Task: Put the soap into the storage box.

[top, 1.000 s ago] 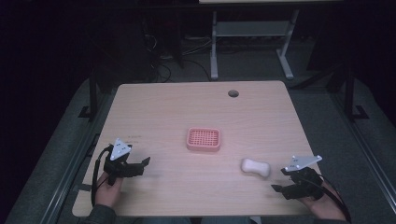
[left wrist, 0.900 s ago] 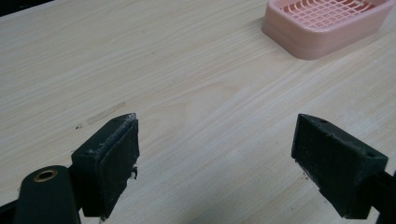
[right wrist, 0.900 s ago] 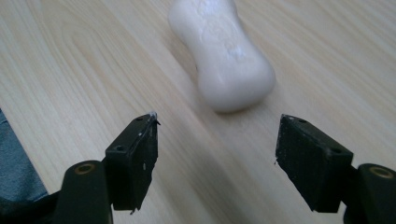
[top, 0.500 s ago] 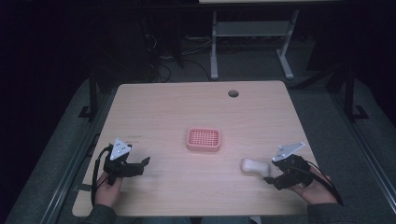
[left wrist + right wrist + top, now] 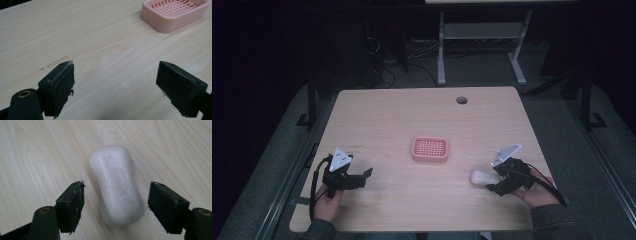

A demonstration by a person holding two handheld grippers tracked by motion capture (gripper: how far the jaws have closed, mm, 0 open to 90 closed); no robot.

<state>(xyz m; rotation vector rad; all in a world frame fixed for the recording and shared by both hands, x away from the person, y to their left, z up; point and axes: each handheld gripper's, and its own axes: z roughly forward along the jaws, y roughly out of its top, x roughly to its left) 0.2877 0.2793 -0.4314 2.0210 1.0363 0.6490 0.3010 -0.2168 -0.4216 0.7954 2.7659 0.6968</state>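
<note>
A white bar of soap (image 5: 117,186) lies flat on the wooden table (image 5: 422,115), and in the high view the soap (image 5: 480,176) sits at the front right. My right gripper (image 5: 116,202) is open, its jaws on either side of the bar's near end without touching it. In the high view the right gripper (image 5: 493,183) is right at the soap. A pink slotted soap dish (image 5: 430,149) stands in the middle of the table. My left gripper (image 5: 366,175) rests open at the front left, nothing between its jaws. The dish (image 5: 173,13) shows far off in the left gripper view.
A round cable hole (image 5: 461,100) is near the table's far edge. Dark floor, cables and a metal stand (image 5: 479,45) lie beyond the table. Bare wood spreads between the left gripper (image 5: 116,85) and the dish.
My right gripper has moved left along the front of the table and now straddles the near end of the soap. The left gripper has stayed put.
</note>
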